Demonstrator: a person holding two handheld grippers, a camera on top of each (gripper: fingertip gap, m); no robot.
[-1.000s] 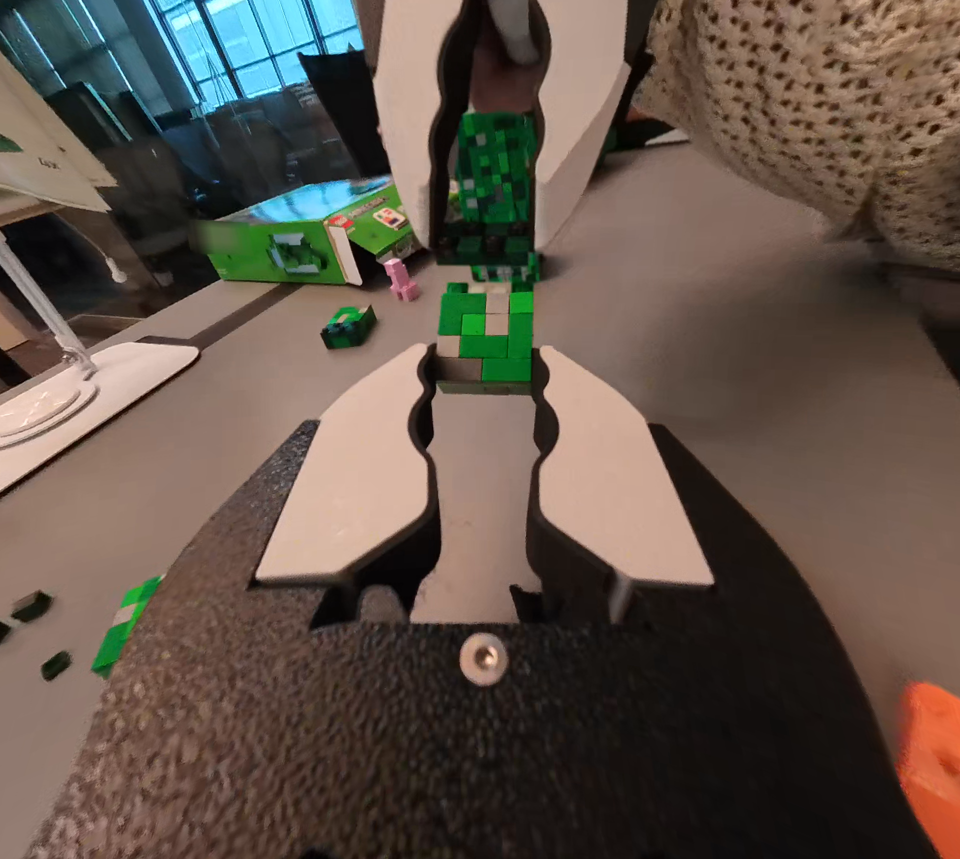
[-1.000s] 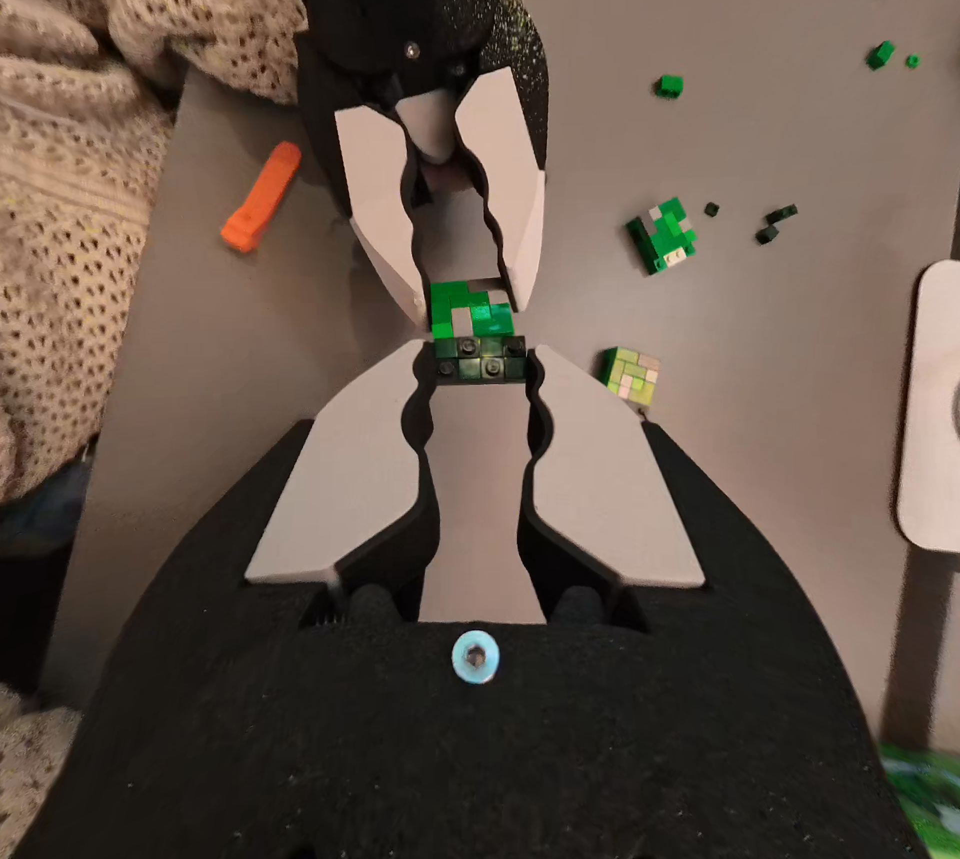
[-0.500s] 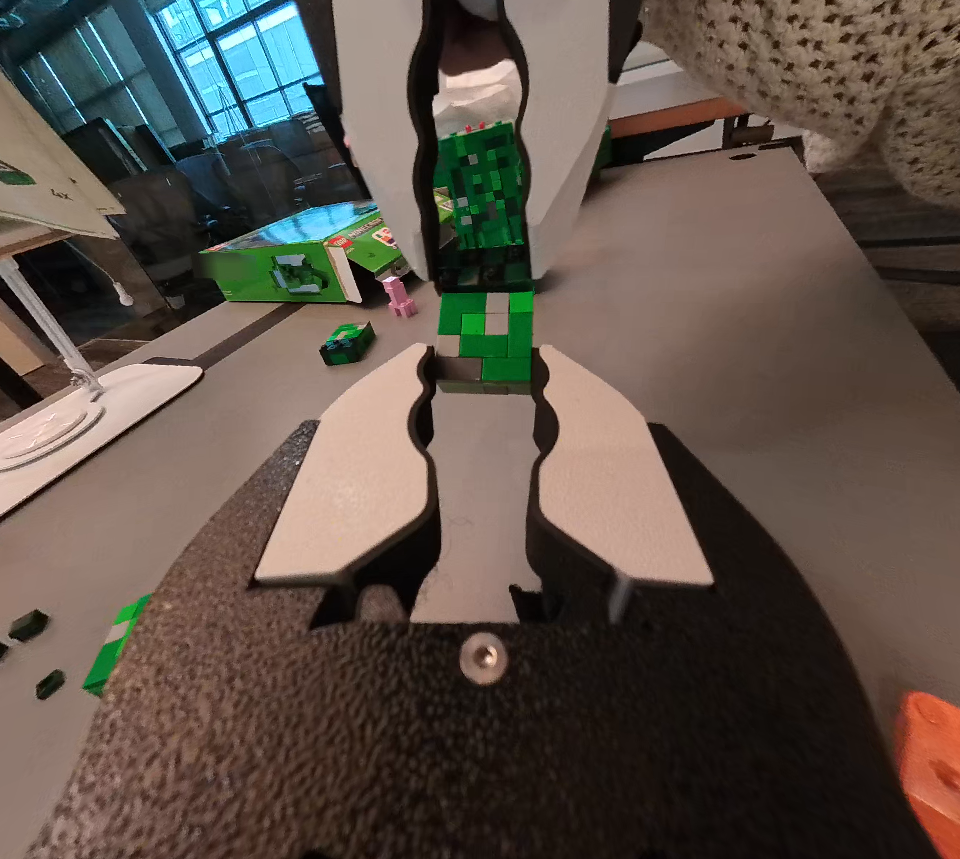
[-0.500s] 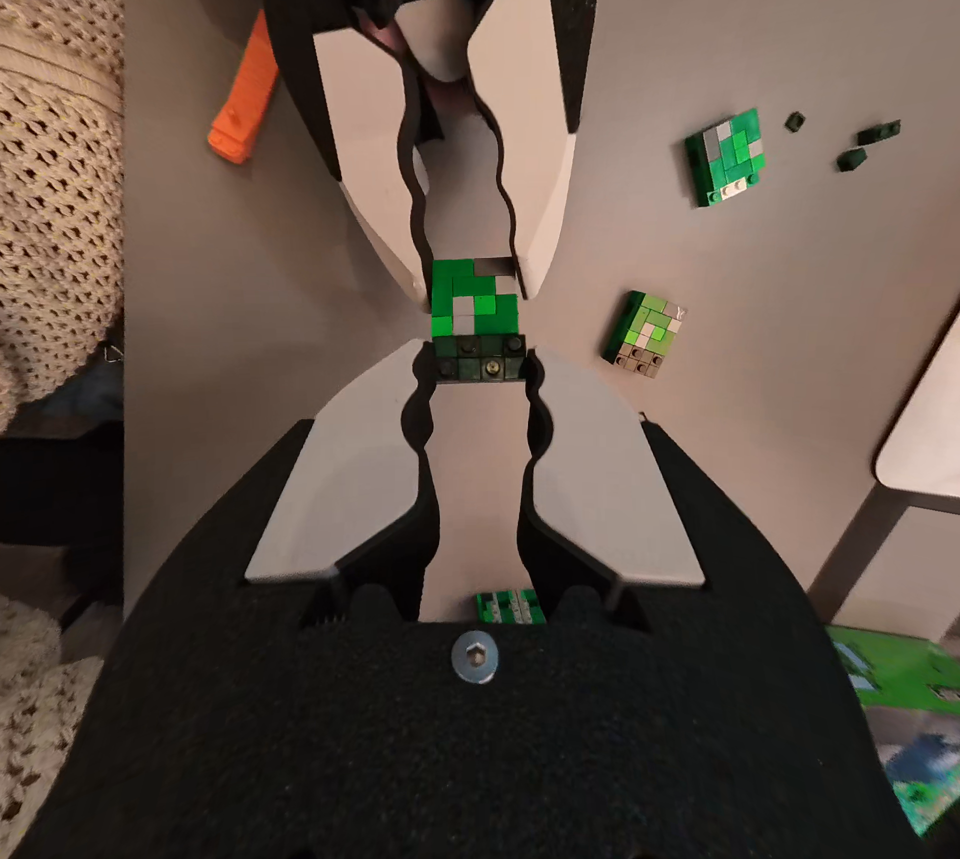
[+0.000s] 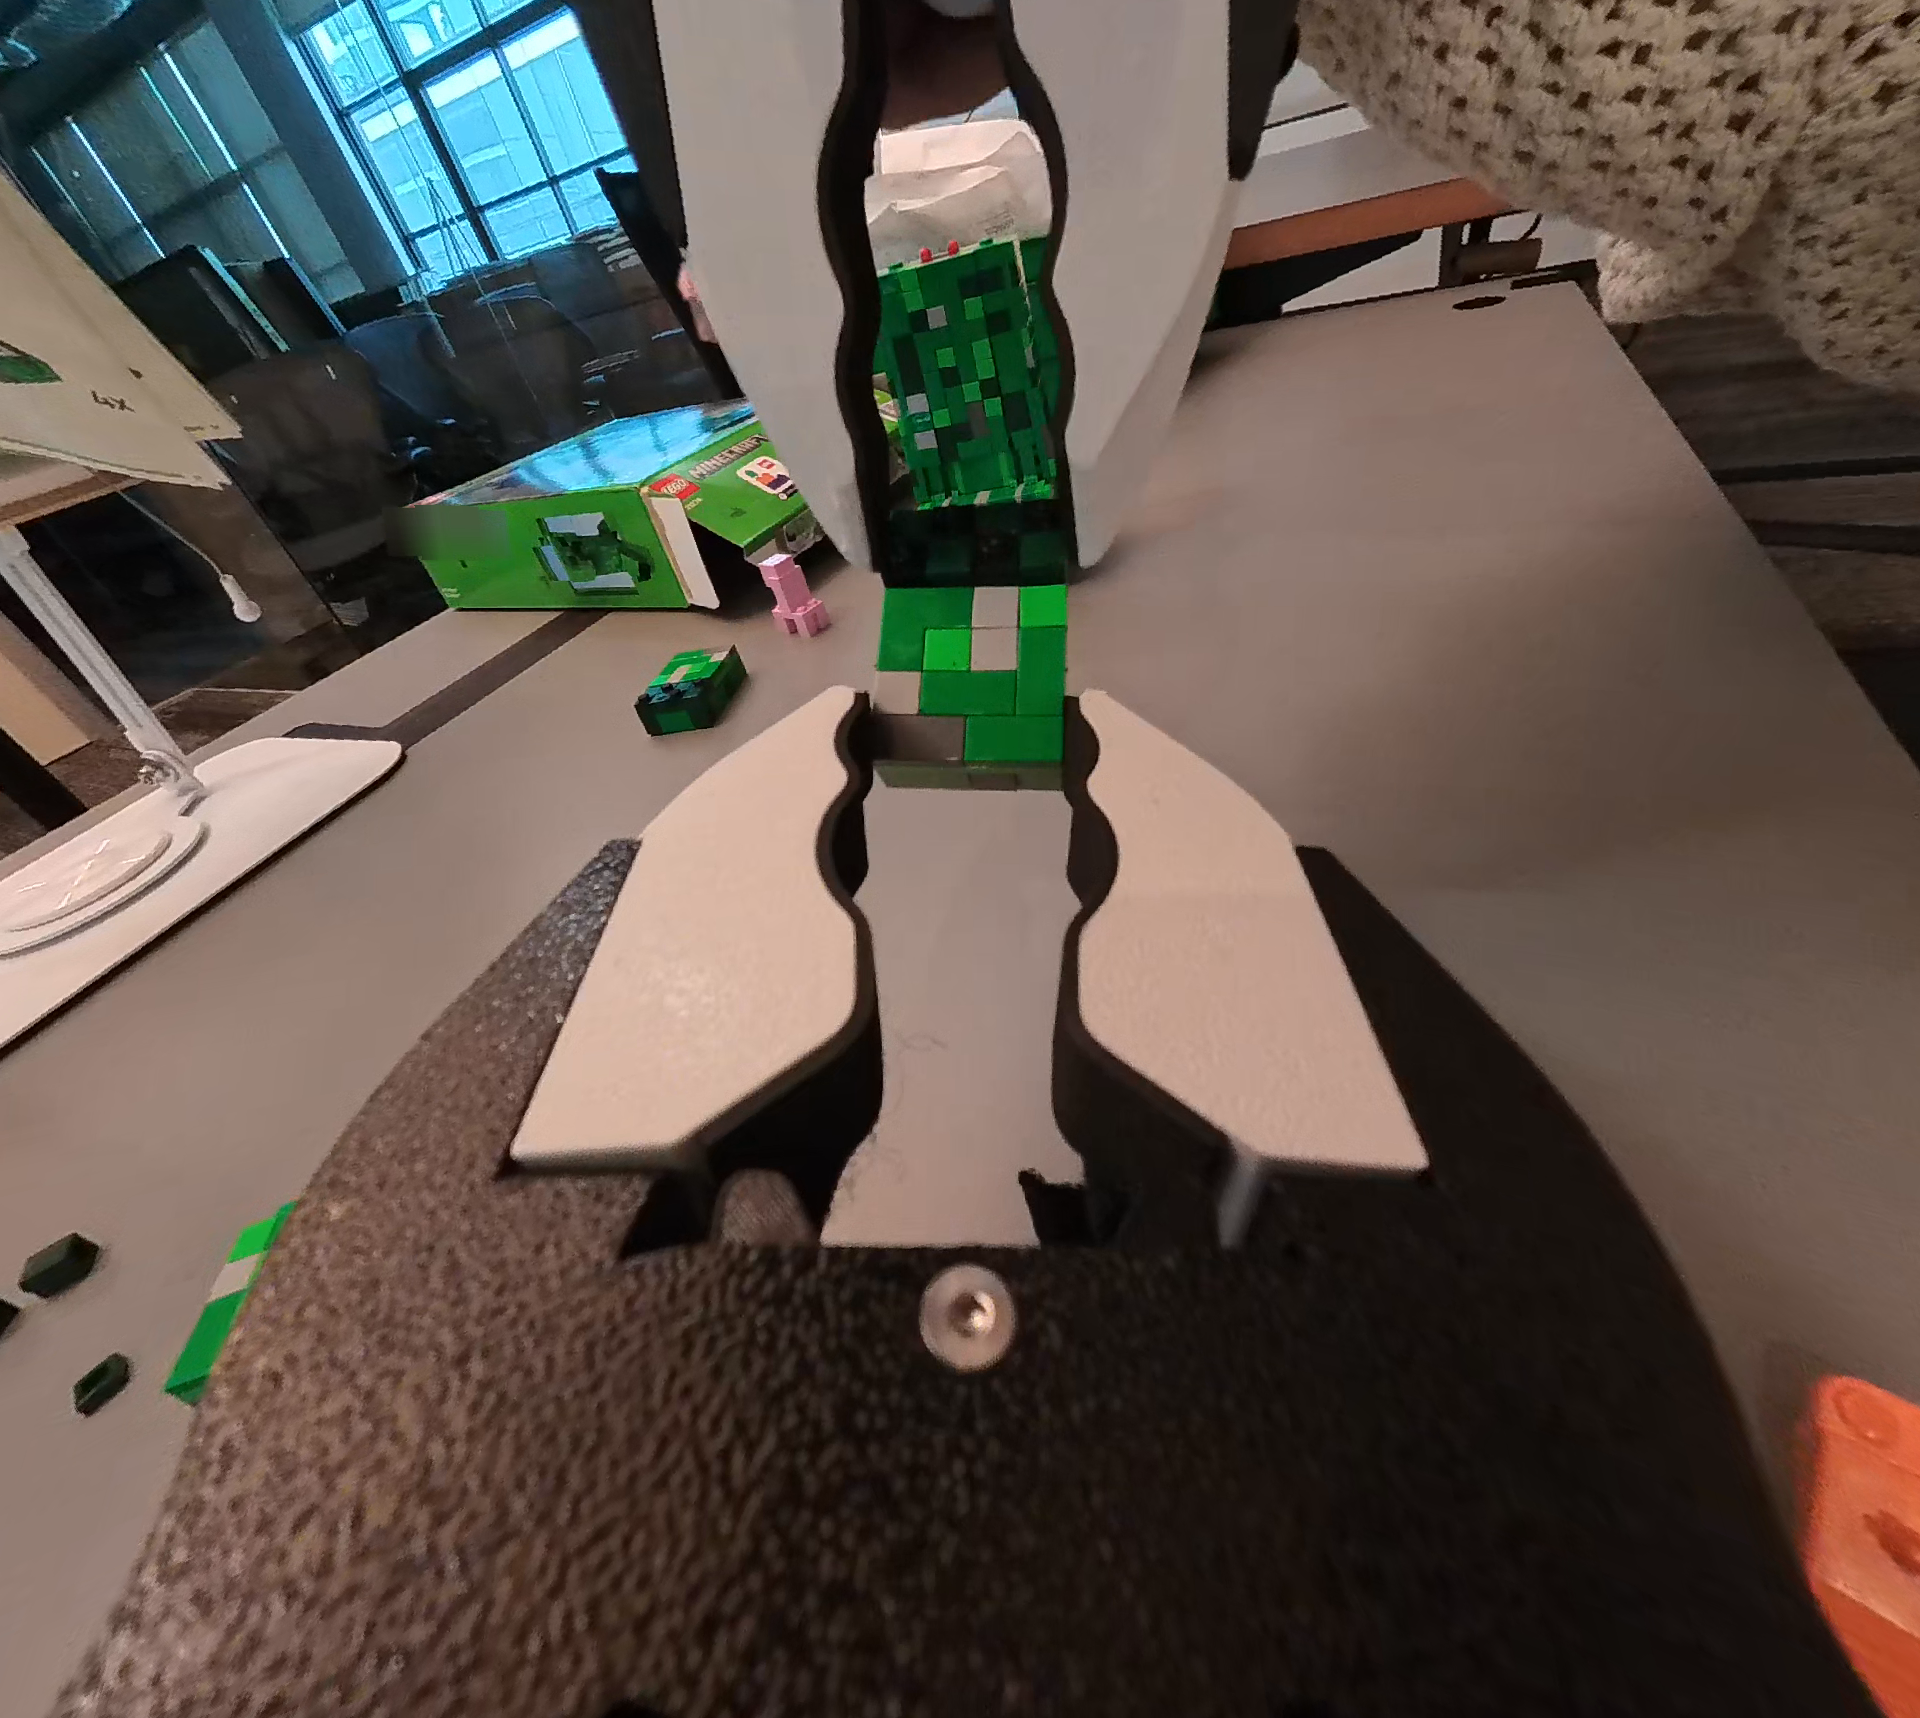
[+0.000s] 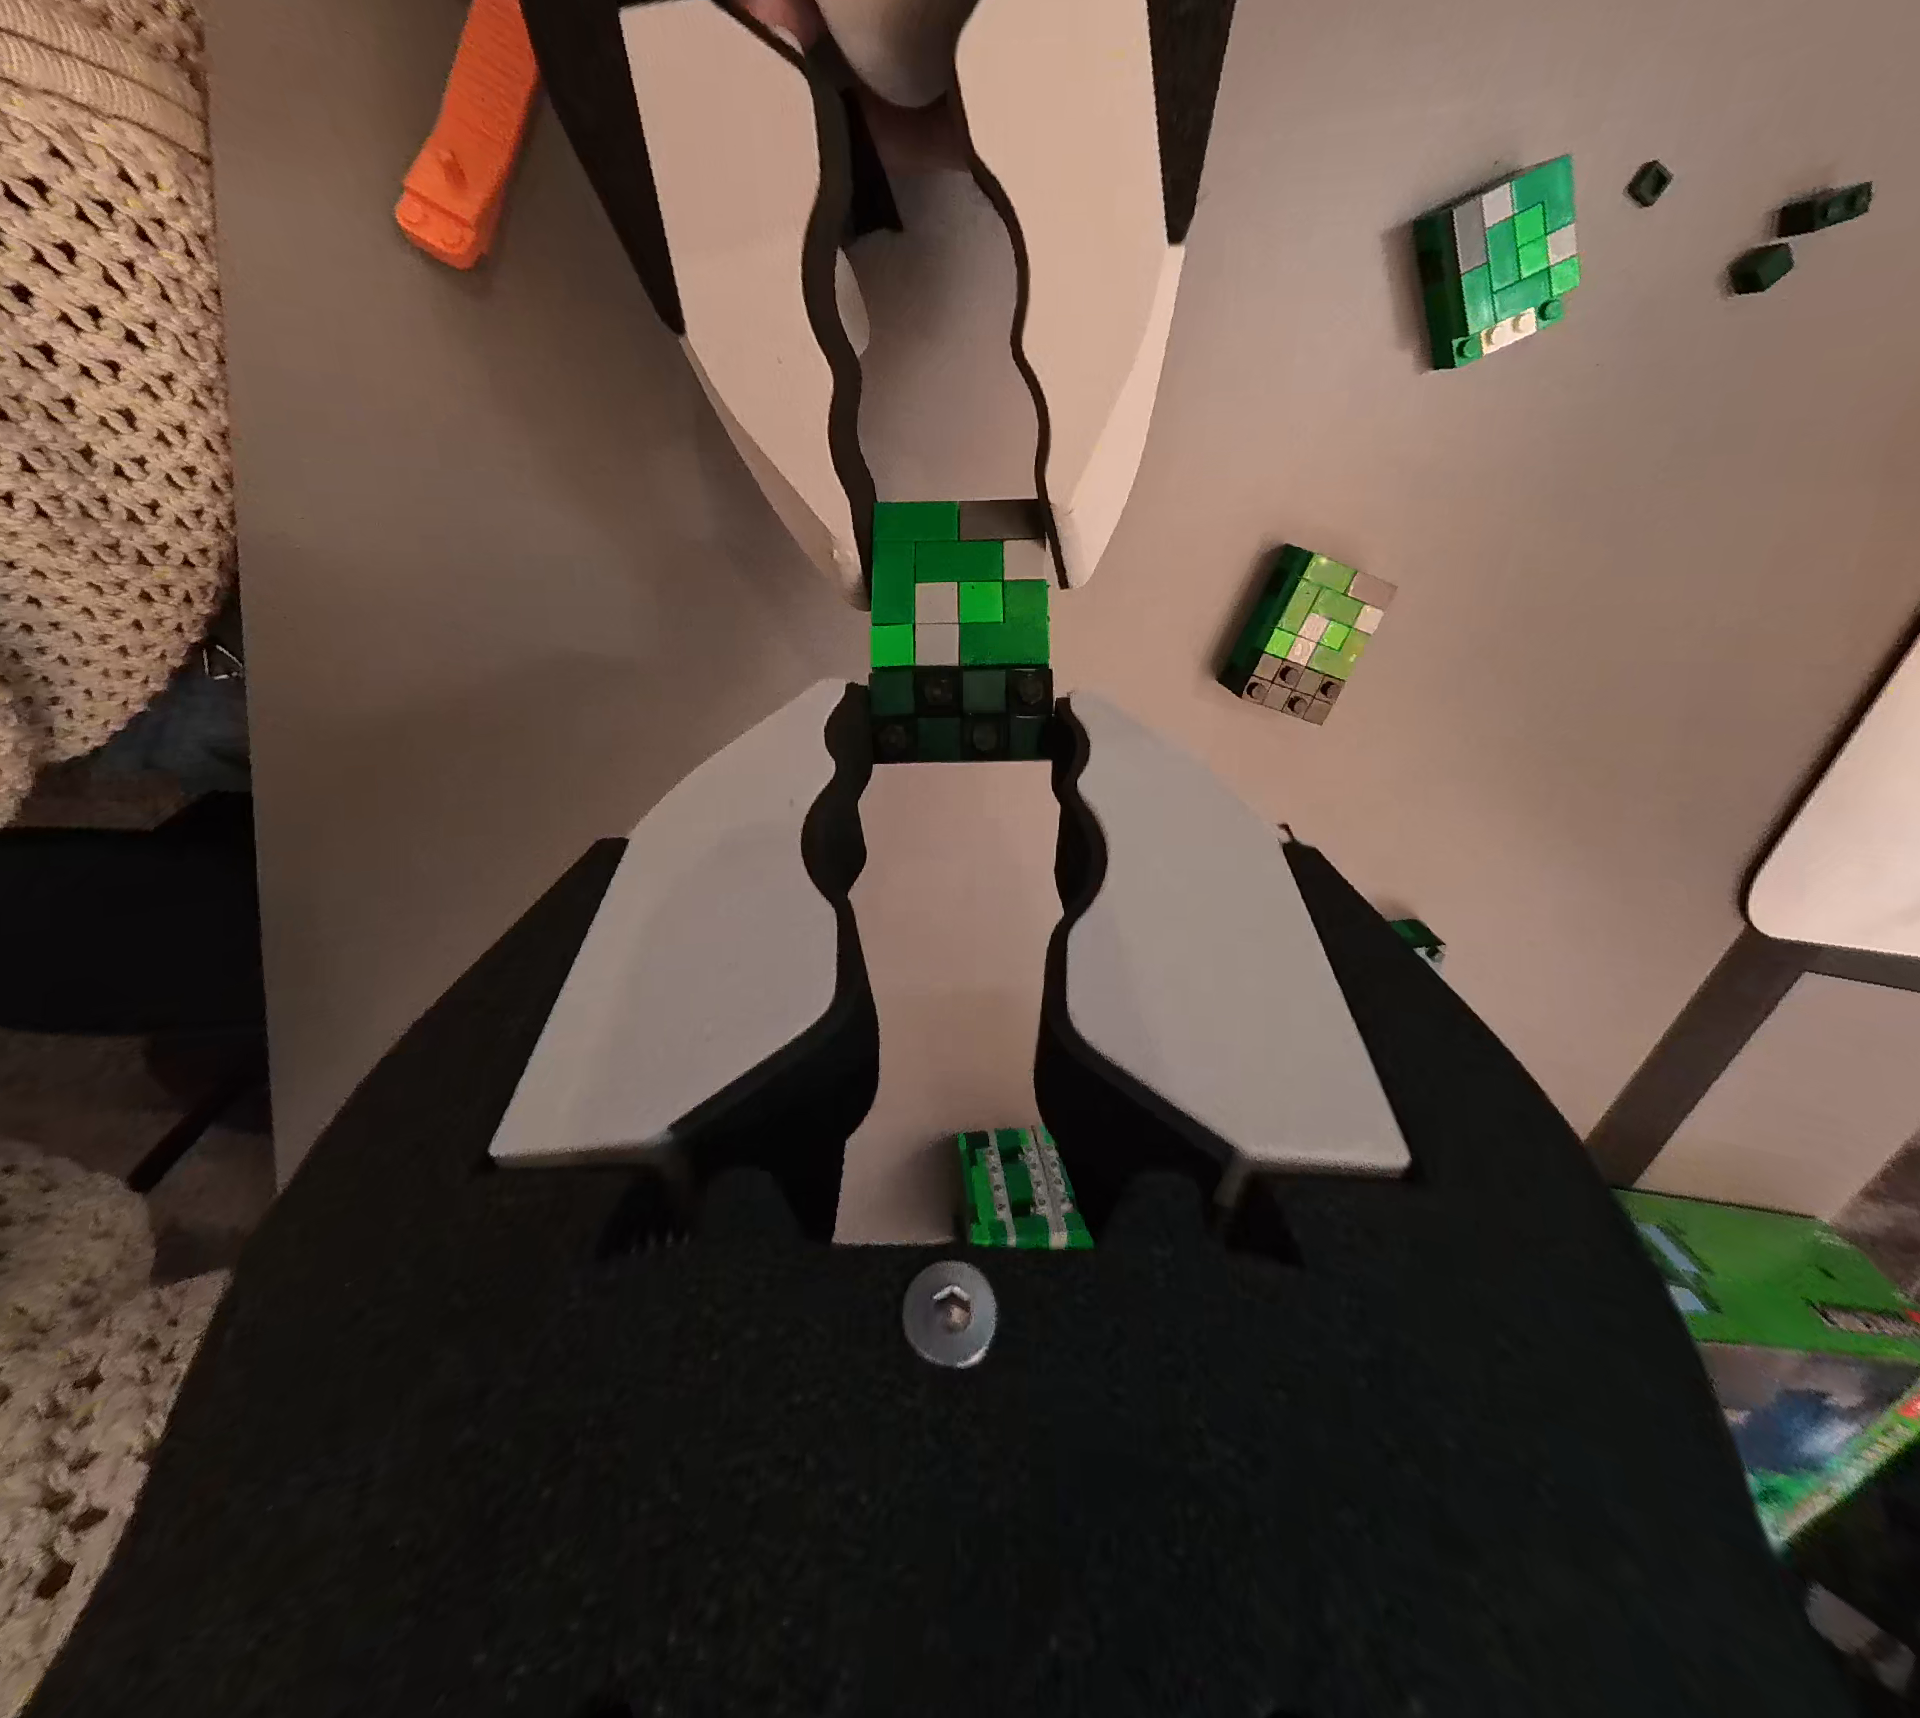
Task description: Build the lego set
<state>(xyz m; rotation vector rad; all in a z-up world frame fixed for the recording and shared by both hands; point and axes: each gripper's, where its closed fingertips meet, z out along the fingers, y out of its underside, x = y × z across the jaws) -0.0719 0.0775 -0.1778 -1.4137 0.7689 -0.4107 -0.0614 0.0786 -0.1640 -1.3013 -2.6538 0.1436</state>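
Observation:
My left gripper [image 5: 971,723] is shut on a green tiled Lego panel [image 5: 971,681] with grey squares. My right gripper [image 6: 956,723] is shut on a dark green studded piece [image 6: 961,718]. The two pieces meet edge to edge in the air above the grey table [image 5: 1351,629], with the grippers facing each other tip to tip. In the right wrist view the panel [image 6: 956,588] sits in the left gripper [image 6: 956,546] above. In the left wrist view the right gripper [image 5: 971,536] comes down from the top. A tall green pixel build [image 5: 966,380] stands behind it.
Two more tiled panels [image 6: 1496,266] [image 6: 1309,629] and small dark pieces [image 6: 1823,208] lie on the table. An orange brick separator [image 6: 473,110], the green set box [image 5: 582,546], a pink figure [image 5: 795,598], a small green block [image 5: 691,692] and a white lamp base [image 5: 156,827] are around. A knitted sleeve [image 5: 1610,58] hangs close. The grippers are tip to tip, or close to it.
Both grippers kept their grip and stayed tip to tip. The pair has moved together over the table, so the loose panels and the box shifted in the views.

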